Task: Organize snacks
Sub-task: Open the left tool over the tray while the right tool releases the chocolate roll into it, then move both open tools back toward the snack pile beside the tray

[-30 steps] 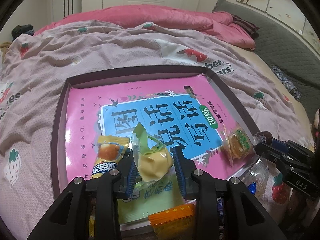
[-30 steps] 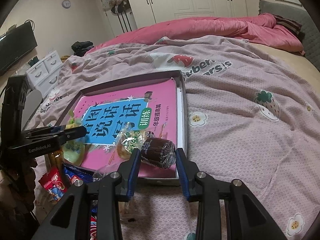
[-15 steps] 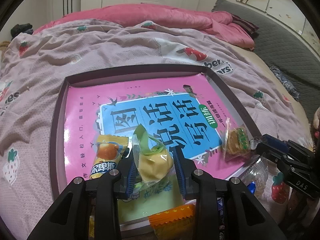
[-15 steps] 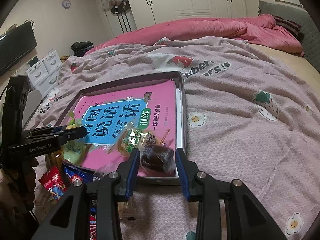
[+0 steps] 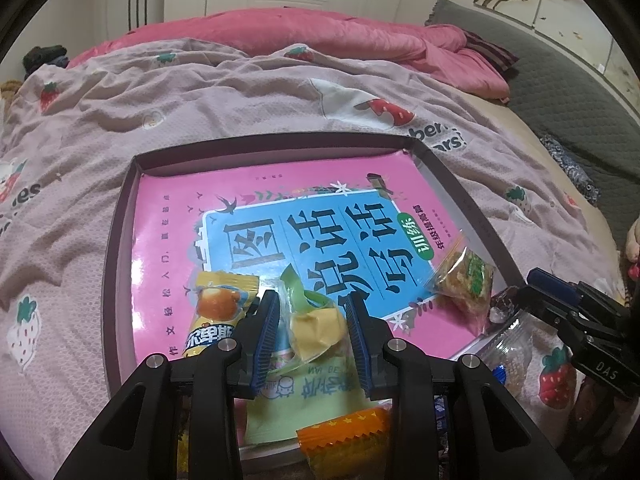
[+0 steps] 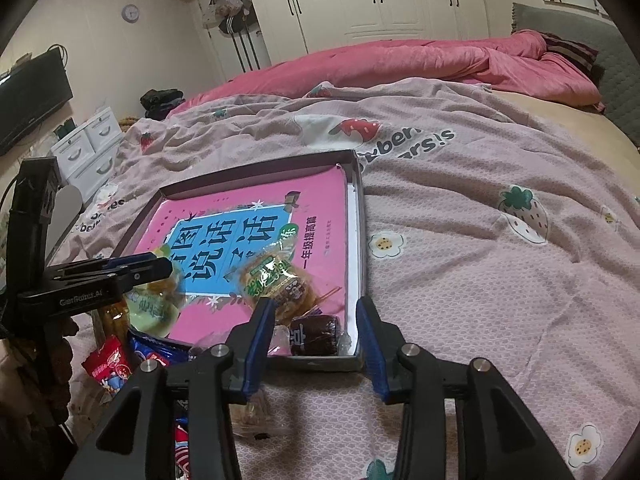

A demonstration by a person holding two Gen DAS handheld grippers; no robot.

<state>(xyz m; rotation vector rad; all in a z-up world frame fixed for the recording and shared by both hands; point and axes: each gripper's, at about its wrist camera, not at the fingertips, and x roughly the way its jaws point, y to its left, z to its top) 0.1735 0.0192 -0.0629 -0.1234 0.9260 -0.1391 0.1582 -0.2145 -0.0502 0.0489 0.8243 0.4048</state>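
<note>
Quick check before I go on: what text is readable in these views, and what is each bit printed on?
"图 说话 写话", "训练": pink book cover.
"年级提高篇": same cover, right edge.
"DAS": right gripper body.
"GenRobot.AI": left gripper body, slightly blurred.
"...ber...", "...ars!s": strawberry bedspread, partly hidden.
Snack wrapper print, small cover lines: too small or blurred.

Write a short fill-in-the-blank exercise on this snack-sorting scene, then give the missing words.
1. The left gripper is shut on a snack in a clear wrapper whose top is ____.
2. The dark brown snack lies in the tray, free between the ____ gripper's fingers, which have just been opening.
3. The tray rests on a bedcover printed with ____.

Missing words: green; right; strawberries
</note>
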